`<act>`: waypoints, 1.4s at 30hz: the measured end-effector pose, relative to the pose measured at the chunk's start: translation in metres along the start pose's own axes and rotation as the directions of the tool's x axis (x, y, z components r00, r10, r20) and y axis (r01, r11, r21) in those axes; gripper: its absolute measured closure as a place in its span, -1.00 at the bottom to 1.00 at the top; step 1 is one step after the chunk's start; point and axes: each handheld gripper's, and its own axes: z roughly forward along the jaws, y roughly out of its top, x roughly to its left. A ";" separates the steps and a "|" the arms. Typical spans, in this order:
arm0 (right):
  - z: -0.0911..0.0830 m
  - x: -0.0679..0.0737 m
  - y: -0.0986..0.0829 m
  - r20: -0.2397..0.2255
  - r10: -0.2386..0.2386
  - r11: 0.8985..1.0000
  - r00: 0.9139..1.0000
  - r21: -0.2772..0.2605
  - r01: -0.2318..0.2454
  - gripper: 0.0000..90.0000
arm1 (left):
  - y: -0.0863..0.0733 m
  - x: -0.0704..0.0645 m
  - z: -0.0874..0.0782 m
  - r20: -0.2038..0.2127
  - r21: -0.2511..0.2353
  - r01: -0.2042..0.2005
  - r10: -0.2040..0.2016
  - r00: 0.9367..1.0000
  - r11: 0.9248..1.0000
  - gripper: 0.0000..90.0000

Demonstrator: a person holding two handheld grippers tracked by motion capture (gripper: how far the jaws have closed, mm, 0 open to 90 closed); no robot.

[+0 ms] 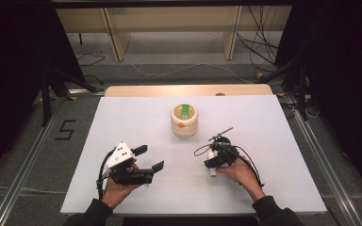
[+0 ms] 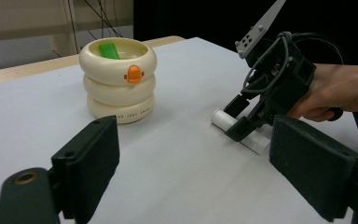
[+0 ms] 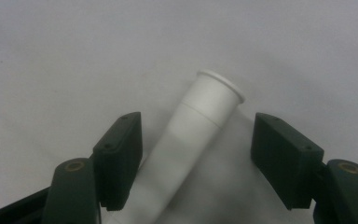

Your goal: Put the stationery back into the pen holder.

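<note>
Wood shelf [image 1: 169,28] at back, cables [image 1: 259,44] on floor [image 1: 193,70], "5" mark [image 1: 65,129] at L.

White tube [image 3: 191,140] flat on white table [image 1: 136,122]

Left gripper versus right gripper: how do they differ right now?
The left gripper hovers over bare table, nothing between its jaws; the right gripper points down with its jaws either side of the white tube. The left sits level, the right tilts steeply. Both are open, each held in a hand.
</note>
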 end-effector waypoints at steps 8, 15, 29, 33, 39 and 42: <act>0.000 0.003 0.002 0.013 -0.005 1.000 1.000 0.013 0.005 -0.15 | 0.000 0.000 0.000 0.009 0.002 -0.002 0.002 1.000 1.000 -0.65; 0.000 0.003 0.004 0.030 -0.022 1.000 0.999 0.022 0.021 -0.04 | 0.000 0.000 0.000 0.008 0.001 -0.006 0.006 1.000 1.000 -0.65; 0.000 0.006 0.007 0.062 -0.035 0.999 0.997 0.034 0.033 0.38 | 0.000 -0.001 0.000 0.007 0.006 -0.018 0.018 1.000 1.000 -0.64; 0.000 0.007 0.007 0.064 -0.037 0.999 0.997 0.032 0.035 0.49 | 0.000 -0.002 0.000 0.008 0.007 -0.016 0.016 1.000 1.000 -0.64; -0.003 0.008 0.008 0.057 -0.042 0.999 0.997 0.005 0.042 0.50 | 0.001 -0.002 0.000 0.009 0.005 -0.017 0.017 1.000 1.000 -0.64; -0.008 0.005 0.008 0.046 -0.035 0.999 0.998 -0.021 0.036 0.51 | 0.001 -0.002 0.000 0.006 0.003 -0.015 0.015 1.000 1.000 -0.64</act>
